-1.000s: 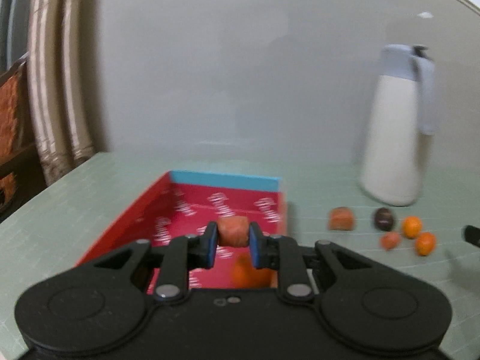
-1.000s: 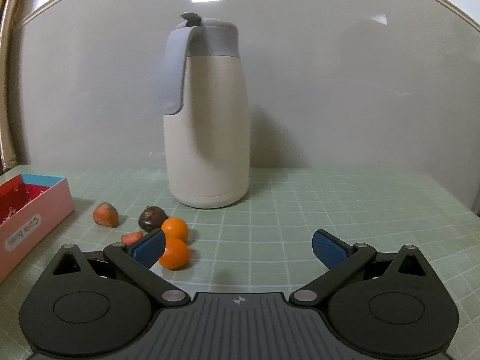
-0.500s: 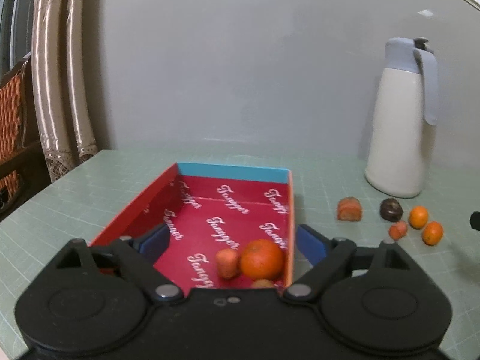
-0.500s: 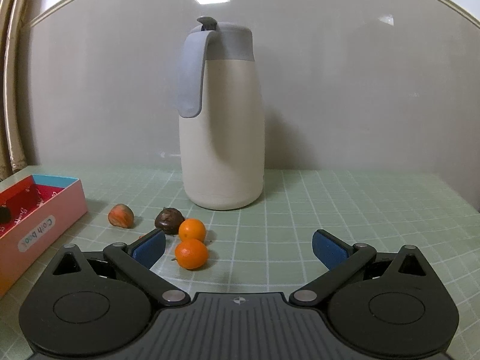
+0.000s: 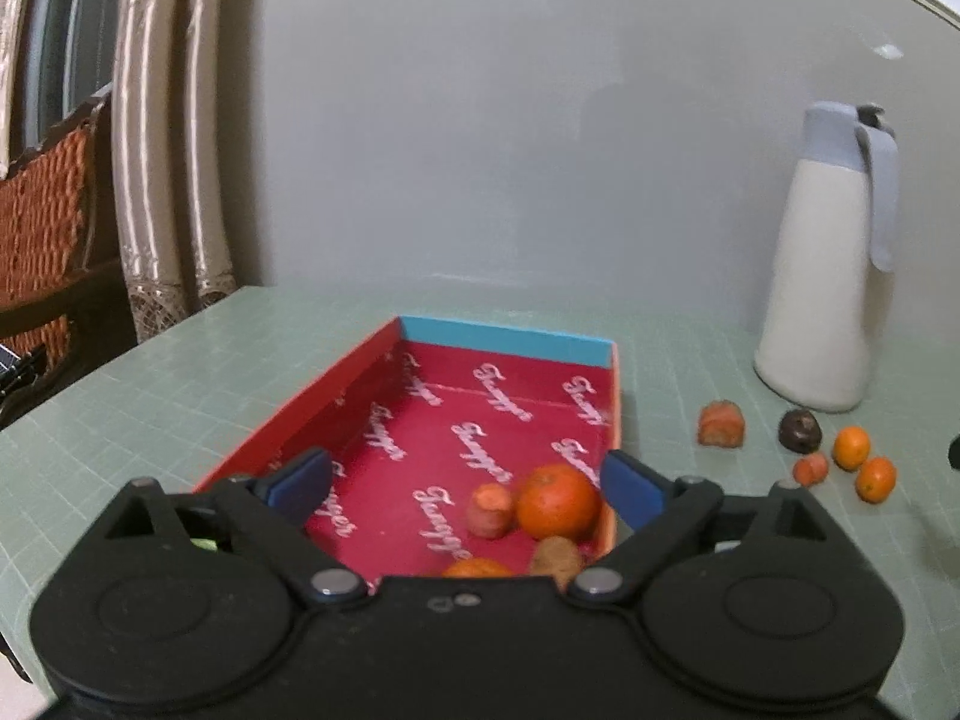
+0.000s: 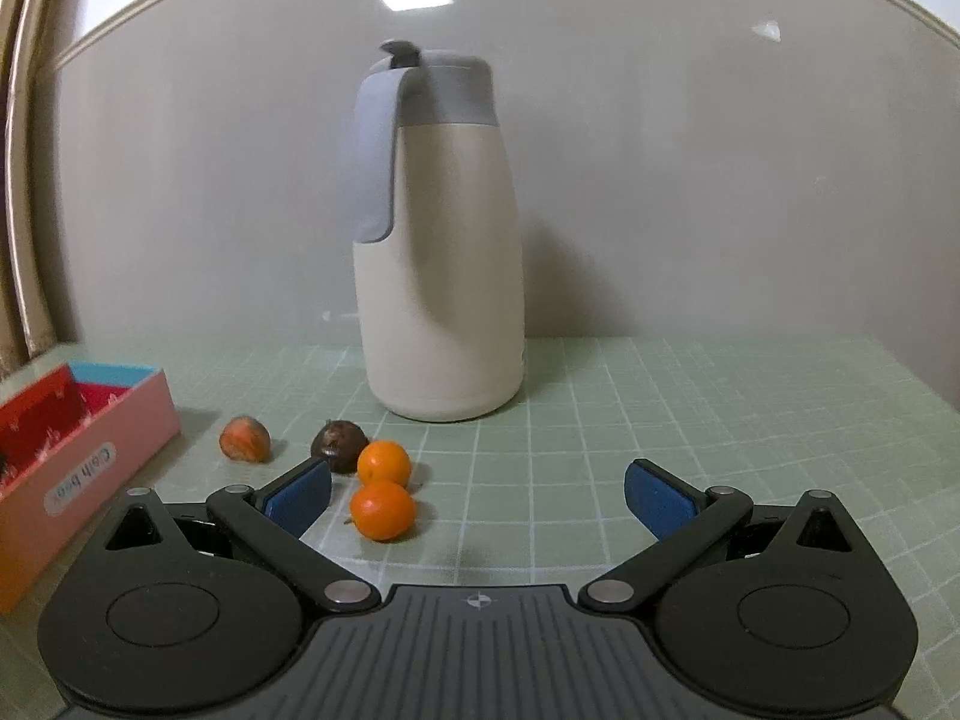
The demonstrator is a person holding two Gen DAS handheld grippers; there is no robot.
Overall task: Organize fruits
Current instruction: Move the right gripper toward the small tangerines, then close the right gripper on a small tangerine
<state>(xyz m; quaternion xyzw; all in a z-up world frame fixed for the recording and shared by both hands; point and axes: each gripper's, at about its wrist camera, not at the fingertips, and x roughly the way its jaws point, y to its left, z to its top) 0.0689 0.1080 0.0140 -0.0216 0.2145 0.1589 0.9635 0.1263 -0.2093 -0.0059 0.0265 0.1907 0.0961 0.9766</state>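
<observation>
Both tools empty, next pick: loose fruit on table

Right tool [image 6: 477,495] jaws wide; nearest orange [image 6: 382,509] just ahead-left of center (shift left, straddle it, close gently). Left tool [image 5: 465,480] spread over box [image 5: 507,343]; four fruits inside, near-right corner.

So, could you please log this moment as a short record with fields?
box: red-lined box, open, on the green mat
in box: large orange, cut reddish piece, two more items partly hidden
on mat: two small oranges, dark fruit, reddish fruit, small reddish piece
jug: cream jug, upright behind the fruit
left tool: open, empty
right tool: open, empty
</observation>
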